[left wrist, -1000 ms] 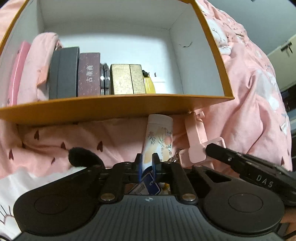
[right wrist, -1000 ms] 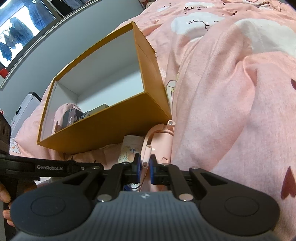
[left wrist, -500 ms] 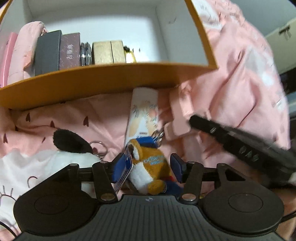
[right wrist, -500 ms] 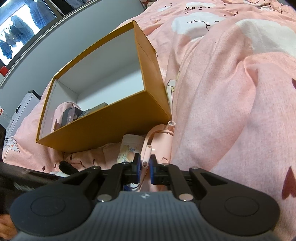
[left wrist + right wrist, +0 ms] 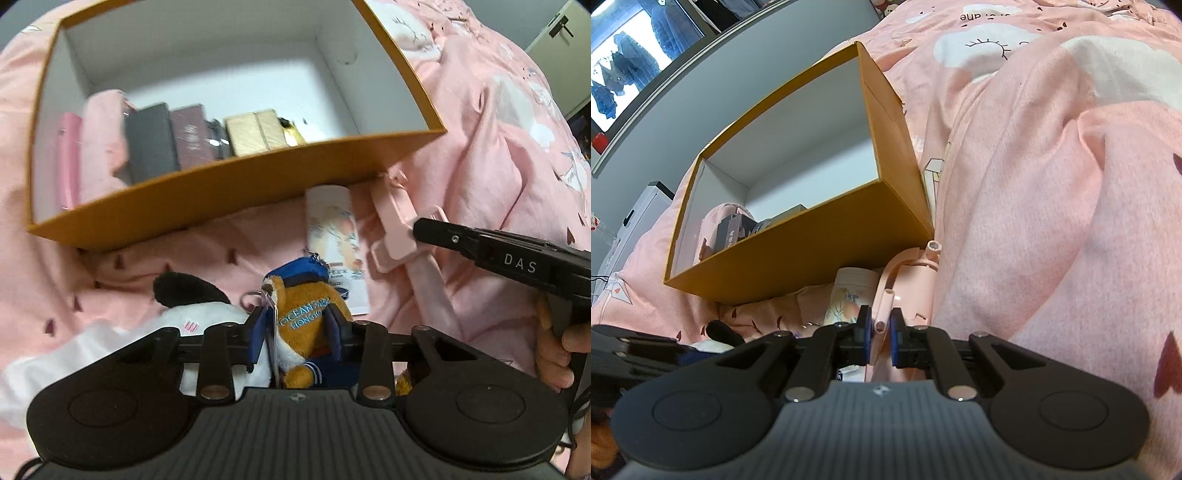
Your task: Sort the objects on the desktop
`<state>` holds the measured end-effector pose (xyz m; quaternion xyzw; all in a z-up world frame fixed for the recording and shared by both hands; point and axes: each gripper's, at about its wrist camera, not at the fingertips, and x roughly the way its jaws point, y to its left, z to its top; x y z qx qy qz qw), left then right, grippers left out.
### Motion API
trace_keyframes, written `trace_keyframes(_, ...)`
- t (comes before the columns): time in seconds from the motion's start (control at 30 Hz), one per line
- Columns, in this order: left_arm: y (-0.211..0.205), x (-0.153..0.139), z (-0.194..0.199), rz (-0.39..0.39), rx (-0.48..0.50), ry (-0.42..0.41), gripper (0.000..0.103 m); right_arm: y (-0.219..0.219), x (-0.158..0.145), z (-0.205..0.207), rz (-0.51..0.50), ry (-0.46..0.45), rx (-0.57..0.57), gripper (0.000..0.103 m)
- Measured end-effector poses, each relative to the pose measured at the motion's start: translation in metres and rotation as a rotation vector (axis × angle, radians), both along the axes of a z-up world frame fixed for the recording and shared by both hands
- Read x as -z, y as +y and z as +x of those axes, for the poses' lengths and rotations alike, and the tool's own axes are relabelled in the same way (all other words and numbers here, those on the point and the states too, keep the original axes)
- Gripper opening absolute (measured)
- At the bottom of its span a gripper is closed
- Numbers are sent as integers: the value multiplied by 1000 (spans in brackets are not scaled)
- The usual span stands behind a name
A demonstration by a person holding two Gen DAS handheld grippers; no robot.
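Orange plush toy [image 5: 308, 317] lies on the pink bedding [image 5: 480, 147] in front of the orange box [image 5: 236, 192], the left gripper [image 5: 295, 332] having just been closing around it, while the right gripper [image 5: 880, 332] pinches a pink holder [image 5: 886, 299].

The left gripper [image 5: 295, 325], pinched nearly shut on a blue tag a second ago, springs wide and now has just been closing around the orange plush [image 5: 306, 317], which sits between its jaws. Its view tilts, showing more of the box [image 5: 236, 192].
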<state>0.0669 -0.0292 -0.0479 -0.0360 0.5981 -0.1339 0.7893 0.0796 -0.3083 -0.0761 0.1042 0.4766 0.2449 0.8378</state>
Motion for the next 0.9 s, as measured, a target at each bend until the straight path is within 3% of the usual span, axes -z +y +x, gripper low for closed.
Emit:
trace_keyframes(0.1, 4, -4, -3, 21, 13, -15, 39, 0, 0, 0, 1, 1, 1, 10)
trace_keyframes(0.23, 1, -8, -7, 120, 43, -70, 35, -1, 0, 0, 2, 1, 1, 10)
trace_keyframes(0.27, -1, -8, -7, 164, 51, -90, 27, 0, 0, 0, 3, 1, 1, 10)
trace_keyframes(0.3, -4, -5, -5, 259, 57, -107, 9, 0, 0, 0, 2, 1, 0, 10)
trace_keyframes(0.33, -7, -1, -6, 355, 65, -144, 11, 0, 1, 0, 1, 0, -1, 10)
trace_keyframes(0.37, -4, 2, -5, 394, 59, -154, 11, 1, 1, 1, 0, -1, -2, 10)
trace_keyframes(0.47, 12, 1, 0, 278, 15, -123, 11, 1, 1, 1, 1, -1, -3, 10)
trace_keyframes(0.63, 7, -14, -3, 233, 39, -198, 14, 0, 2, 1, 4, -1, -1, 10)
trace_keyframes(0.77, -16, -35, -12, 182, 159, -316, 22, -2, 3, 1, 7, -5, -1, 10)
trace_keyframes(0.9, -53, -36, -19, 208, 333, -387, 28, -3, 4, 1, 13, -4, -1, 10)
